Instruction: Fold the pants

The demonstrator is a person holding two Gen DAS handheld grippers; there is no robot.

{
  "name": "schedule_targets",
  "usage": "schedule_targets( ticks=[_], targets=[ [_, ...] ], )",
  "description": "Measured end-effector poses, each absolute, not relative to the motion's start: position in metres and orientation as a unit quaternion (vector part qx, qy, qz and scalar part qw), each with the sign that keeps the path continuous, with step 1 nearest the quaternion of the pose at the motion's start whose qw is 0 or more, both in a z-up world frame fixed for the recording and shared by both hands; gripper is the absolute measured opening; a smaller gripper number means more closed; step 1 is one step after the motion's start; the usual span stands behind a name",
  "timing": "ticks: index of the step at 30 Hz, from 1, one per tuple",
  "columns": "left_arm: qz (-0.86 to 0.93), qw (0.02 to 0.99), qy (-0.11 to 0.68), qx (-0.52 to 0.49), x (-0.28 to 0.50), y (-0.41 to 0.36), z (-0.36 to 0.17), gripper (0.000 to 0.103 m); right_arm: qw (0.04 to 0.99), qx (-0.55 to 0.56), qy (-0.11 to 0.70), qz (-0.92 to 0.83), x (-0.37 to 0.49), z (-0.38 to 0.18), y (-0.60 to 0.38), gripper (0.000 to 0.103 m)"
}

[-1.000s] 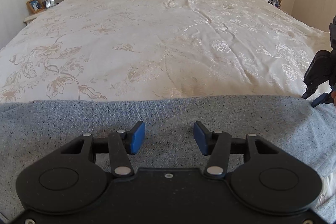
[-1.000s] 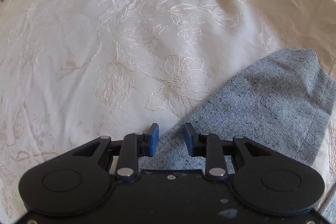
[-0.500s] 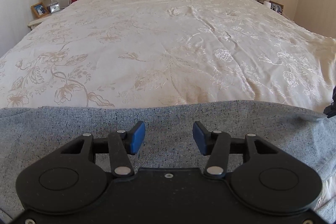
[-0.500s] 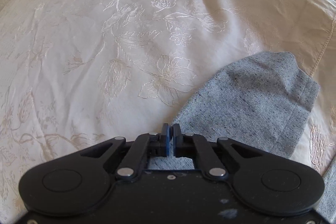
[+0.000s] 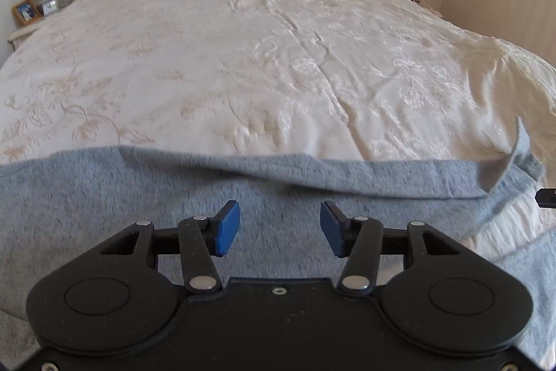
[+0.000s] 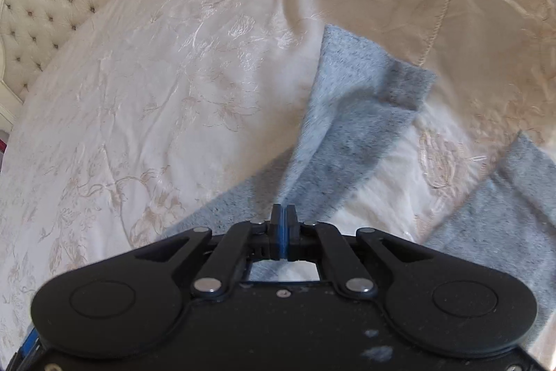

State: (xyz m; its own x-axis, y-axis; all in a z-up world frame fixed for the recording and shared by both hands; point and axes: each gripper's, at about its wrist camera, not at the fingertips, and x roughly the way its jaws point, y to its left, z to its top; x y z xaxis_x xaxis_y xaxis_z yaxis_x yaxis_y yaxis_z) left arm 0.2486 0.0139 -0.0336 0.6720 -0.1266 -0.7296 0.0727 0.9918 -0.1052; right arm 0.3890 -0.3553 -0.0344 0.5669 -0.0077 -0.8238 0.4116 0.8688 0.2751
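Left gripper: jaws wide, nothing between, hovering over pants; pants lie across near end of bed; right gripper: jaws clamped on pants edge, leg end lifted off bed; risk: thin pinch slips, or unpinned cloth drags and bunches.

The left gripper points downward, its blue fingers spread wide apart with nothing pinched. The right gripper tilts down, fingers pressed together on grey pants.
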Motion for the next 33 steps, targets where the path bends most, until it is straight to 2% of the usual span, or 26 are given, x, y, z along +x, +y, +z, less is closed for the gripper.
schedule_targets(
  ticks=[2, 5, 6, 8, 10, 16, 21, 26, 27, 29, 33],
  targets=[
    [-0.053, 0.907, 0.416, -0.030, 0.246, 0.015, -0.038, 0.058, 0.863, 0.219, 0.439, -0.124, 0.366, -0.031, -0.364, 0.001],
    [-0.025, 0.905, 0.425, -0.022, 0.246, 0.019, -0.042, 0.058, 0.855, 0.267, 0.432, -0.105, 0.350, -0.037, -0.384, 0.004],
    [-0.018, 0.904, 0.427, -0.021, 0.247, 0.020, -0.042, 0.058, 0.852, 0.289, 0.424, -0.101, 0.349, -0.038, -0.390, 0.010],
    [-0.007, 0.902, 0.430, -0.020, 0.248, 0.024, -0.042, 0.058, 0.850, 0.307, 0.416, -0.103, 0.353, -0.038, -0.398, 0.014],
    [0.004, 0.902, 0.432, -0.018, 0.250, 0.026, -0.043, 0.058, 0.853, 0.303, 0.414, -0.101, 0.369, -0.037, -0.398, 0.024],
    [0.025, 0.899, 0.437, -0.011, 0.255, 0.026, -0.043, 0.058, 0.862, 0.260, 0.413, -0.136, 0.452, -0.034, -0.382, 0.031],
    [0.029, 0.899, 0.437, -0.002, 0.259, 0.025, -0.040, 0.058, 0.848, 0.203, 0.458, -0.176, 0.506, -0.053, -0.362, 0.031],
    [0.035, 0.900, 0.434, -0.001, 0.257, 0.027, -0.035, 0.058, 0.827, 0.185, 0.498, -0.183, 0.512, -0.083, -0.362, 0.031],
    [0.034, 0.900, 0.434, -0.002, 0.256, 0.028, -0.034, 0.058, 0.831, 0.189, 0.493, -0.176, 0.508, -0.086, -0.365, 0.025],
    [0.031, 0.897, 0.441, -0.008, 0.257, 0.030, -0.034, 0.058, 0.835, 0.200, 0.484, -0.171, 0.497, -0.085, -0.373, 0.006],
    [0.025, 0.890, 0.454, -0.025, 0.257, 0.034, -0.032, 0.058, 0.839, 0.246, 0.461, -0.148, 0.468, -0.071, -0.396, 0.003]
  ],
)
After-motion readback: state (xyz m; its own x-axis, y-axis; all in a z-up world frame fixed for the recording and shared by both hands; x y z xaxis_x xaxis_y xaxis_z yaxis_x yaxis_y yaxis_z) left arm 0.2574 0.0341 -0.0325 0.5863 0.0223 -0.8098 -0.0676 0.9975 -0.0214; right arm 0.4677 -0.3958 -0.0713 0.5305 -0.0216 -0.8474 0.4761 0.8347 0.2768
